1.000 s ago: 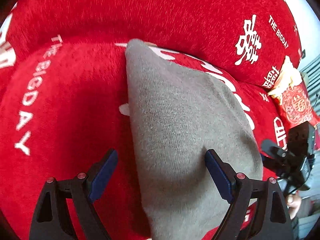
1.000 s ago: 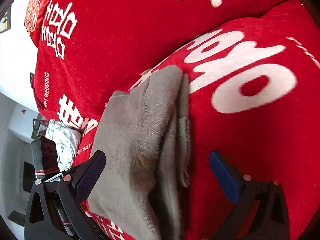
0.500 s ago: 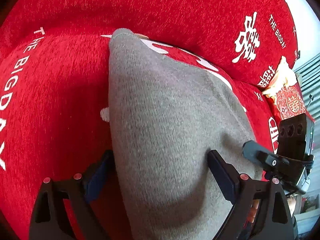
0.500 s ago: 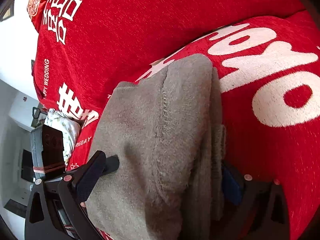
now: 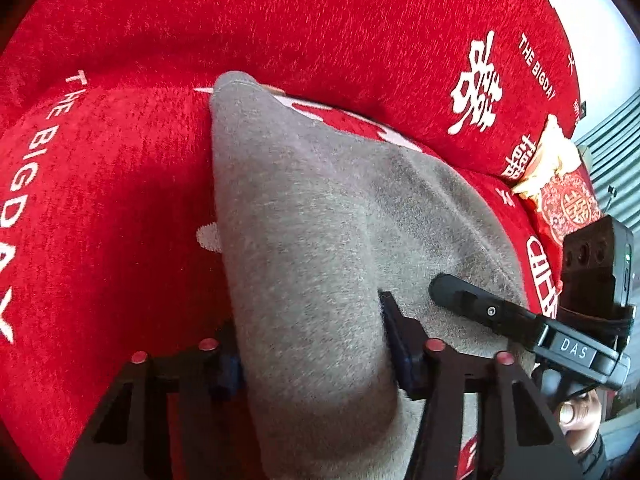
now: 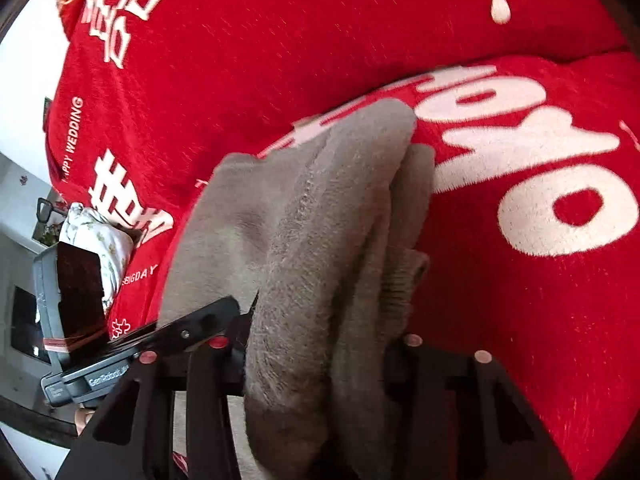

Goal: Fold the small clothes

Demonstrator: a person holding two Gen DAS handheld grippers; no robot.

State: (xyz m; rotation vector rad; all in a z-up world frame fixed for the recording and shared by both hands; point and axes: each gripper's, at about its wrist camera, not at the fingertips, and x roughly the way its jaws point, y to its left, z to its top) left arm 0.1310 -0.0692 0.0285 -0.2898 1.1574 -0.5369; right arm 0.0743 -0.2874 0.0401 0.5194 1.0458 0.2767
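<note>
A grey knitted garment (image 5: 304, 220) lies folded lengthwise on a red sofa cover (image 5: 100, 220). In the left wrist view my left gripper (image 5: 312, 356) straddles the near end of the garment. Its jaws are closing, and the bunched fabric fills the gap and touches both blue pads. A black finger of the right gripper (image 5: 480, 308) rests on the same end, to the right. In the right wrist view the grey garment (image 6: 304, 208) shows stacked layers. My right gripper (image 6: 320, 352) pinches those layers as its jaws close. One left gripper finger (image 6: 192, 328) lies beside it.
The red sofa cover (image 6: 520, 320) bears white lettering, and its backrest rises behind the garment. A red and gold cushion (image 5: 560, 200) sits at the far right of the left view. A white patterned cushion (image 6: 100, 240) lies at the left. A person's thumb (image 5: 576, 420) holds the right gripper.
Both grippers have moved in over the garment's near end, and their jaws have gone from wide to narrow, squeezing the fabric between the pads. The right gripper has come close beside the left.
</note>
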